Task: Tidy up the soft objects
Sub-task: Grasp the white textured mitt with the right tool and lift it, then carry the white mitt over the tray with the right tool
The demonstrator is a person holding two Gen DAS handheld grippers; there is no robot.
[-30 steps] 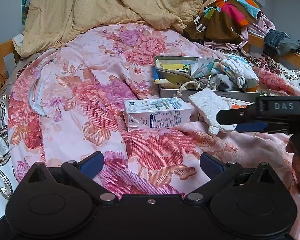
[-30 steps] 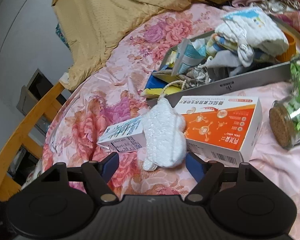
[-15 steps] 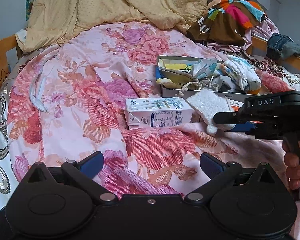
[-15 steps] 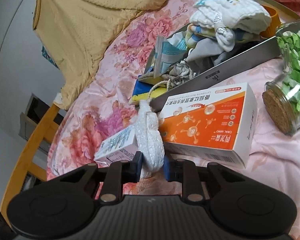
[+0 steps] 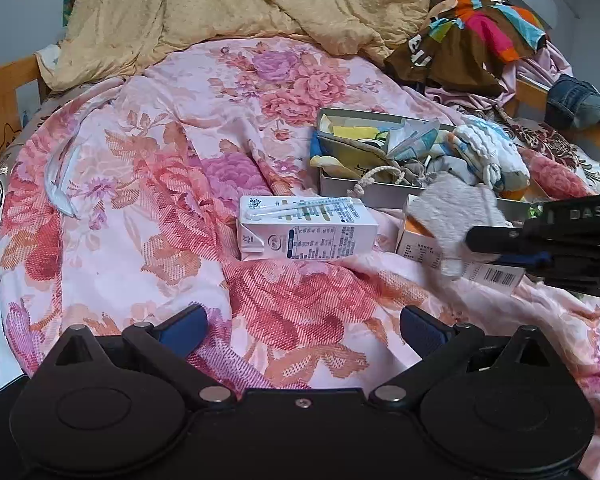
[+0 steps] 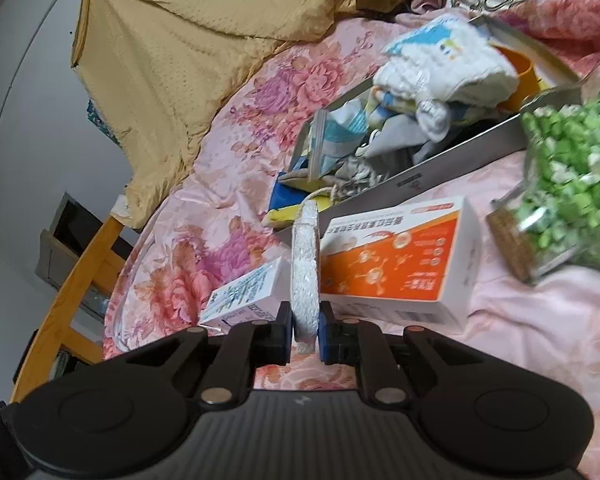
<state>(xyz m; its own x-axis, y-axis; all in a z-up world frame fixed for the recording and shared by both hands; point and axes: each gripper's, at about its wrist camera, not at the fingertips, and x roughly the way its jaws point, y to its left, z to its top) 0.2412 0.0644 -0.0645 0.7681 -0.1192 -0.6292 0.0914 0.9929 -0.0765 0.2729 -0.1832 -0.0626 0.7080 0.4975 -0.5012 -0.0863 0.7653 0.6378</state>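
Open floral bedspread (image 5: 148, 208) leftward; milk carton (image 5: 306, 232), orange box (image 6: 396, 264), perhaps jar (image 6: 560, 184) crowding right.

The left wrist camera sits low behind the left gripper (image 5: 302, 330), looking slightly downward across the floral bedspread (image 5: 188, 184) toward the heaped yellow blanket (image 5: 236, 4) at the far end. The right wrist camera looks along the right gripper (image 6: 305, 334) from close in, rolled to one side, so the bed appears tilted. Both views share the white carton (image 5: 306, 232) (image 6: 246, 294), the orange box (image 6: 396, 262), the grey tray (image 5: 374, 190) (image 6: 452, 168) and the white pad (image 5: 454, 216) (image 6: 306, 268), which looks blurred, probably from motion, in the left view.
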